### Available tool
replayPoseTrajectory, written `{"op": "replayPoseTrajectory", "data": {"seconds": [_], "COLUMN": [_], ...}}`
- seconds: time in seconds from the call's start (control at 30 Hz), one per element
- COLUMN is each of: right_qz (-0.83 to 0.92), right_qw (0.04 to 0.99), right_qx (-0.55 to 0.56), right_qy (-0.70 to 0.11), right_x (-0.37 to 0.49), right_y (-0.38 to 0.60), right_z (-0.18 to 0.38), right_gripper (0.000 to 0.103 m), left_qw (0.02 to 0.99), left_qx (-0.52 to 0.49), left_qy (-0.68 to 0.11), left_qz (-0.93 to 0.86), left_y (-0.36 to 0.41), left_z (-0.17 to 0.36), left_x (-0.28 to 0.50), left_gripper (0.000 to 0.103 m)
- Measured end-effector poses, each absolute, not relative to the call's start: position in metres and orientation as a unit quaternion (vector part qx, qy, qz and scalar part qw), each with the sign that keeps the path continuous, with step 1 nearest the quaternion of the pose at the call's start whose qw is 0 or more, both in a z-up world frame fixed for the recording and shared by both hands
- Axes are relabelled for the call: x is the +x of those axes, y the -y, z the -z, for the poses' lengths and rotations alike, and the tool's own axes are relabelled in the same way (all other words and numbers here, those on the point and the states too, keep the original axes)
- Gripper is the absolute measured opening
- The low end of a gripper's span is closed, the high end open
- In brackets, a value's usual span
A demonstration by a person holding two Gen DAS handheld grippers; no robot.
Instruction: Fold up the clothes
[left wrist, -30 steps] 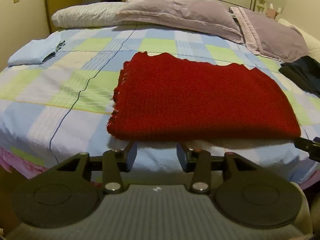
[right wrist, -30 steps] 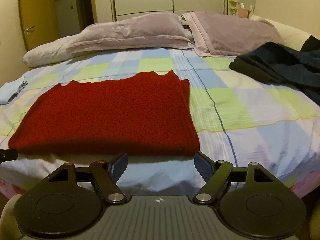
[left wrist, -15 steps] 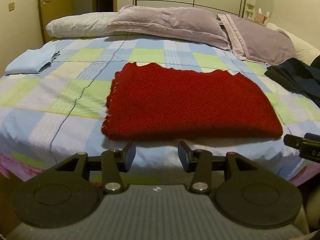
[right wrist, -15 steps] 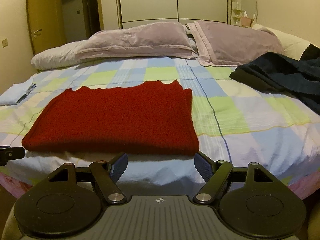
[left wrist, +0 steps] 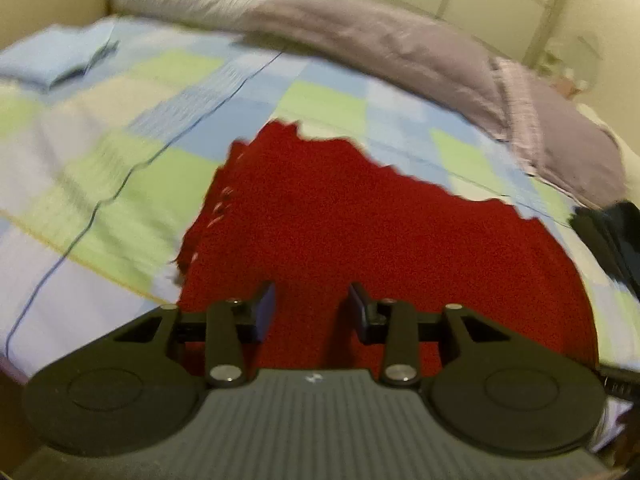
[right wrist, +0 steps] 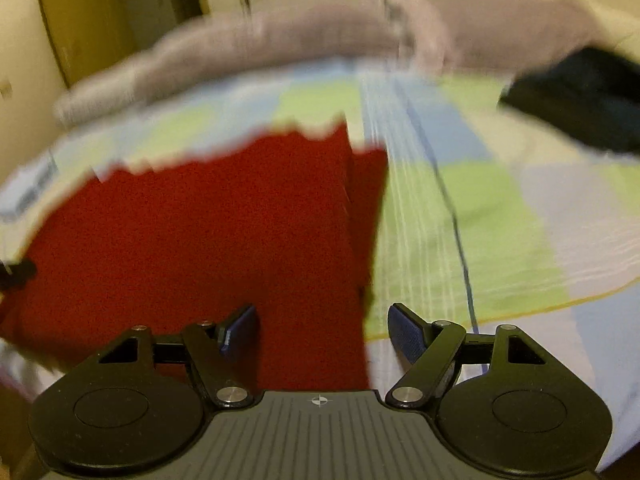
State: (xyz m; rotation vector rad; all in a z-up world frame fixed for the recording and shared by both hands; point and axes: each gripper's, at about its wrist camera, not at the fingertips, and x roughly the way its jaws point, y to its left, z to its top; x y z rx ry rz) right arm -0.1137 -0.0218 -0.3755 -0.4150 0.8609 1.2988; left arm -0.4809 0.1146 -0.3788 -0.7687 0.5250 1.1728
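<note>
A red knitted garment (left wrist: 360,232) lies folded flat on the checked bedspread (left wrist: 120,152). It also shows in the right wrist view (right wrist: 208,232). My left gripper (left wrist: 311,309) is open and empty, above the garment's near edge toward its left end. My right gripper (right wrist: 322,326) is open and empty, over the garment's near right corner, with the garment's right edge between its fingers. Both views are blurred by motion.
A folded light blue cloth (left wrist: 52,60) lies at the bed's far left. Dark clothing (right wrist: 580,96) lies at the right. Lilac pillows (left wrist: 380,44) line the head of the bed. Wardrobe doors stand behind.
Both grippers have moved forward and tilted down, from in front of the bed's edge to over the red garment's near edge. Both stay open.
</note>
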Motion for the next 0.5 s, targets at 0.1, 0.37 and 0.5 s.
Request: {"op": "replayPoseTrajectory", "data": {"seconds": [0.1,0.37,0.5], "right_qz": [-0.580,-0.582,-0.611], "right_qw": [0.658,0.587,0.538], "right_qx": [-0.213,-0.322,-0.362], "right_qy": [-0.431,-0.461,-0.454], "right_x": [-0.097,-0.087,-0.088], "right_y": [0.007,-0.057,-0.085], "right_z": [0.363,0.281,0.251], "right_gripper": [0.076,0.076,0.076], "left_qw": [0.708,0.649,0.631], "left_qx": [-0.376,-0.475,-0.507], "left_qy": [-0.269,-0.266,-0.238], "left_qz": [-0.533,-0.532,-0.537], "left_y": [-0.125,-0.133,-0.123], "left_z": [0.369,0.329,0.315], "left_x": [-0.477,-0.475,-0.467], "left_gripper": [0.031,0.033,0.035]}}
